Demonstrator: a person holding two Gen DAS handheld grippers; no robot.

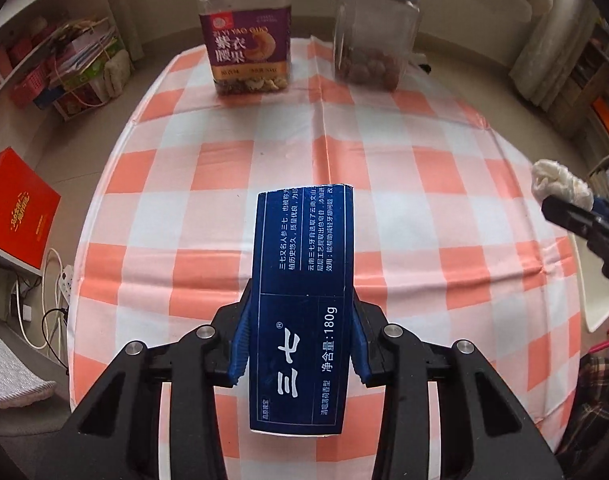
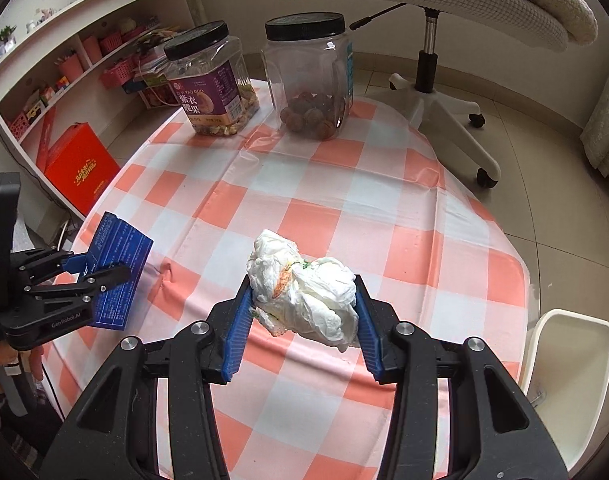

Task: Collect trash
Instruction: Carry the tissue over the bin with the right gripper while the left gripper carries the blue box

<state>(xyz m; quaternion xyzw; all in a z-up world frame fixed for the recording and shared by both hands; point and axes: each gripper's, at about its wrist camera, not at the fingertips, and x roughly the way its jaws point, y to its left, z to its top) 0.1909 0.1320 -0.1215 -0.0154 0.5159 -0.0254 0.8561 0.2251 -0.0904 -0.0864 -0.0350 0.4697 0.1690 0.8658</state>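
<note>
The left hand-held gripper (image 1: 300, 320) is closed partway on a dark blue carton (image 1: 304, 300), its blue pads pressing both long sides, above the checkered surface (image 1: 384, 140). The right hand-held gripper (image 2: 302, 296) clamps a crumpled white tissue wad (image 2: 308, 292) between its pads, lifted above the same surface.

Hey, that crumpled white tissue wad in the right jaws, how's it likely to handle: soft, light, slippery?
The crumpled tissue wad looks soft: it bulges between the blue pads, so it probably squashes. Likely light for its bulk, being loose paper. Its hanging folds might snag or shed on the white bin.
</note>
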